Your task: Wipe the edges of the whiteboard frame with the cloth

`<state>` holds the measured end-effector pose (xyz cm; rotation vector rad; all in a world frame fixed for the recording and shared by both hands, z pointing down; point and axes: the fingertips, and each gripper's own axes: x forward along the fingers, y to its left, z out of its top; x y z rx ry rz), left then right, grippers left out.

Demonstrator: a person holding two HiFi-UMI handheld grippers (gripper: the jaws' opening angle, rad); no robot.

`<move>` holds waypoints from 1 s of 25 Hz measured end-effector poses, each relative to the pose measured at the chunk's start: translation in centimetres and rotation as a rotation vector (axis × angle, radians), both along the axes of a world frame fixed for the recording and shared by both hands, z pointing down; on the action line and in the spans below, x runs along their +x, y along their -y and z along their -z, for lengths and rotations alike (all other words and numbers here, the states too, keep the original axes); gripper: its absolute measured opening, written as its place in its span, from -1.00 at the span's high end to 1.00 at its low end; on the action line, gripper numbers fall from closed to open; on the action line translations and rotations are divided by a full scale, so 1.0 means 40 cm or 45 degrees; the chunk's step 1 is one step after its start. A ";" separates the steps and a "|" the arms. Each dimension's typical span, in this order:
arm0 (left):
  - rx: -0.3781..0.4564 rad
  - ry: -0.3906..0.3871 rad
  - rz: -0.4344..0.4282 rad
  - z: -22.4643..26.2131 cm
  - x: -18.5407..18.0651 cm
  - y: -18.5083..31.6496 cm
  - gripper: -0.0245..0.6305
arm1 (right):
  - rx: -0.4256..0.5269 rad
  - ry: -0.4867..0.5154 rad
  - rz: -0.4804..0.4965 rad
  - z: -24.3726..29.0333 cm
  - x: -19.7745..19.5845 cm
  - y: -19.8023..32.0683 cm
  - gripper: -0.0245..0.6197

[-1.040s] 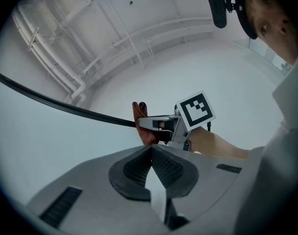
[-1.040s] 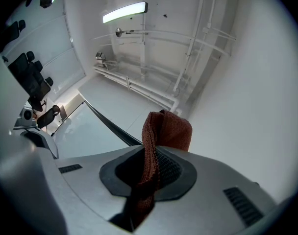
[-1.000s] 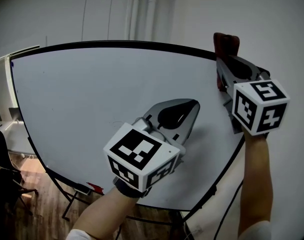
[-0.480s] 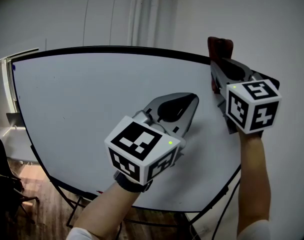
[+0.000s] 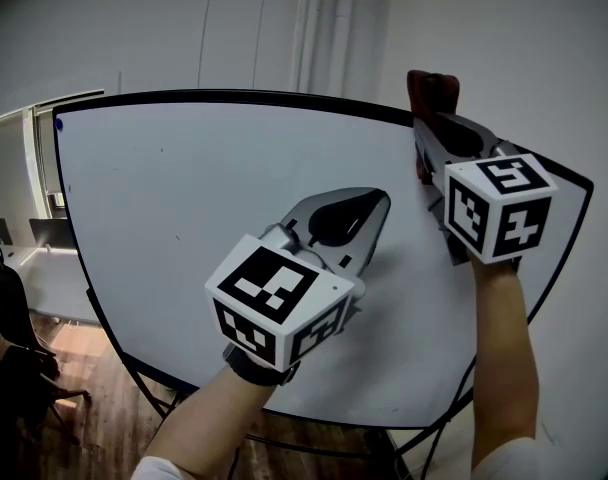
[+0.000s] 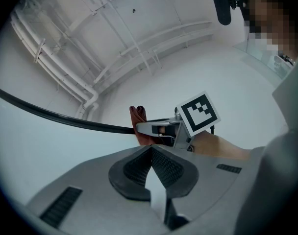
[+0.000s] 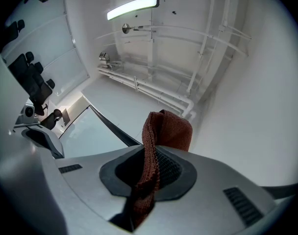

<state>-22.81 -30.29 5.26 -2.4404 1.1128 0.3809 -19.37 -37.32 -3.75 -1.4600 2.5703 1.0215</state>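
Sliding a little leftward along the top of the whiteboard point(image 5: 204, 198) since a second ago, the right gripper point(image 5: 431, 133) now sits just inside the board's upper right corner. Its jaws are clenched on a reddish-brown cloth point(image 5: 431, 90), pinched between the pads, with a folded tuft standing out past the tips. That tuft rests against the black frame point(image 5: 234, 96) on the board's top edge; the right gripper view shows the cloth point(image 7: 163, 131) beside the dark strip.

The left gripper point(image 5: 369, 203) hangs in front of the board's white face, below the top edge. Its jaws are closed tip to tip with nothing between them.

The job looks to be in an early stretch. Only the part of the top edge near the board's right corner seems covered. The long run of the top edge toward the board's left corner, both sides and the bottom edge likely remain. No dirt or streaks show on the frame, so what is already clean cannot be told.
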 end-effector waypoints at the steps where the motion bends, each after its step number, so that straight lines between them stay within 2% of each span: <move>1: 0.000 0.000 0.009 0.003 -0.023 -0.005 0.90 | -0.002 -0.003 0.009 0.003 -0.027 -0.004 0.79; 6: -0.002 0.000 0.052 -0.010 -0.108 -0.012 0.90 | -0.010 -0.014 0.061 0.000 -0.138 -0.007 0.79; 14: -0.002 -0.009 0.100 -0.014 -0.207 -0.041 0.90 | -0.048 0.002 0.154 0.011 -0.264 -0.024 0.79; 20: -0.003 -0.016 0.142 -0.020 -0.256 -0.044 0.90 | -0.017 -0.012 0.294 0.031 -0.364 -0.060 0.79; 22: 0.002 -0.022 0.146 -0.013 -0.263 -0.047 0.90 | 0.005 -0.008 0.312 0.049 -0.376 -0.073 0.79; 25: 0.013 -0.020 0.144 -0.008 -0.261 -0.048 0.90 | 0.005 0.005 0.268 0.066 -0.357 -0.054 0.79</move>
